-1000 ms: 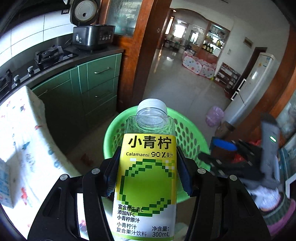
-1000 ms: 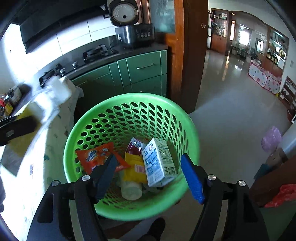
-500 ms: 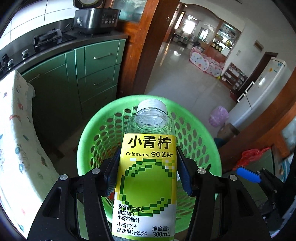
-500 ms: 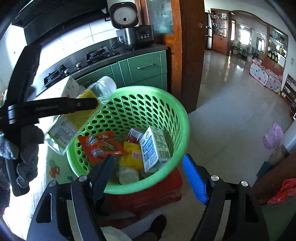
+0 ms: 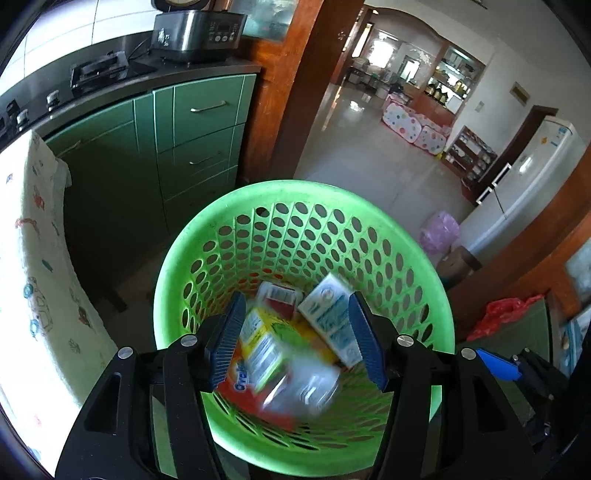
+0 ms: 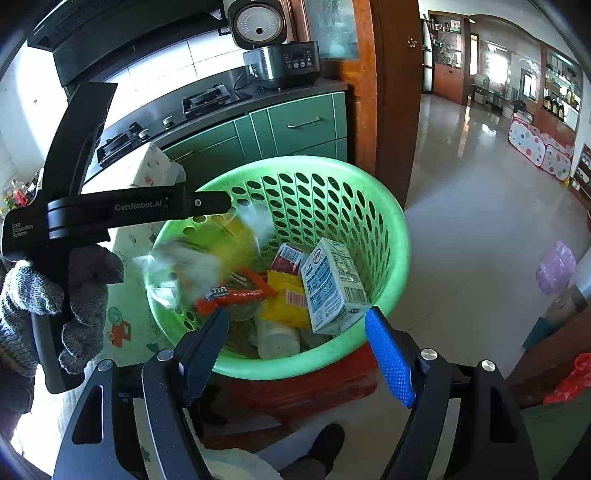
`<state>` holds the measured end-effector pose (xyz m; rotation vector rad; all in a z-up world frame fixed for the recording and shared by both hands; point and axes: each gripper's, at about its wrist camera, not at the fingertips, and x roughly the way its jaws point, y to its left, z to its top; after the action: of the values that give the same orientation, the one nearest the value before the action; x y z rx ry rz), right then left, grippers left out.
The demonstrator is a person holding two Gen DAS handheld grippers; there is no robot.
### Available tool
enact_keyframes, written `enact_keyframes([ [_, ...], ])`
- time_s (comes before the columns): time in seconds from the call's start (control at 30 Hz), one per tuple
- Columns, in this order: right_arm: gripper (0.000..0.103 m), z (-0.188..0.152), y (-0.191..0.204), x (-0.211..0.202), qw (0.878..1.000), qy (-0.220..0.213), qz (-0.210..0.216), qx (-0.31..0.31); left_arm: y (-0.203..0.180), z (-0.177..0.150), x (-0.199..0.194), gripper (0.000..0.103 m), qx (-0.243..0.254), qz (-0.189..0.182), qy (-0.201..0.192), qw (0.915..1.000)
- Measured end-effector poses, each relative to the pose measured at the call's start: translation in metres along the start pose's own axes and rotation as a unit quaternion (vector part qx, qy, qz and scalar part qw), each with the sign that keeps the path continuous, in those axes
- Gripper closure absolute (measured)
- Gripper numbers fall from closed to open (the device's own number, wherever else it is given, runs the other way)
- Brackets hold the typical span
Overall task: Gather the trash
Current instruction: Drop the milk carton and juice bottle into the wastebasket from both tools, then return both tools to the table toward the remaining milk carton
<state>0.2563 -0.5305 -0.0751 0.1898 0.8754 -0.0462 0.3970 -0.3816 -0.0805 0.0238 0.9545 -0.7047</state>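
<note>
A green perforated basket [image 5: 303, 195] stands on a red stool. My left gripper [image 5: 295, 339] is open above it, and the yellow-green juice bottle [image 5: 291, 373] is blurred, falling free into the basket. It also shows blurred in the right wrist view [image 6: 210, 251], just under the left gripper [image 6: 207, 203]. In the basket lie a white and blue milk carton [image 6: 332, 284], an orange snack wrapper [image 6: 236, 291], a yellow packet [image 6: 288, 299] and a red packet [image 6: 288, 254]. My right gripper [image 6: 295, 350] is open and empty at the basket's [image 6: 399, 236] near rim.
A table with a white patterned cloth [image 5: 33, 280] lies to the left. Green kitchen cabinets [image 5: 199, 140] with a cooker [image 5: 195, 33] stand behind the basket. A wooden door frame [image 5: 295, 85] opens onto a tiled hall. A red bag [image 5: 506, 314] lies at right.
My left gripper moved over the basket, opened and let go of the juice bottle, which now drops into the basket. The right gripper stayed open near the rim.
</note>
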Motion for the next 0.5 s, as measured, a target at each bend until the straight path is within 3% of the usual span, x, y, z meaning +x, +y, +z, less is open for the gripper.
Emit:
enact_keyframes([
  [0.33,0.029,-0.005,0.008,-0.006,1.0,-0.001,0.007,0.003,0.008,-0.011,-0.023,0.044,0.006,0.018,-0.006,0.9998],
  [0.5,0.026,-0.011,0.013,-0.012,1.0,-0.007,0.01,0.005,0.009,-0.021,-0.037,0.038,0.015,0.036,-0.008,0.9992],
])
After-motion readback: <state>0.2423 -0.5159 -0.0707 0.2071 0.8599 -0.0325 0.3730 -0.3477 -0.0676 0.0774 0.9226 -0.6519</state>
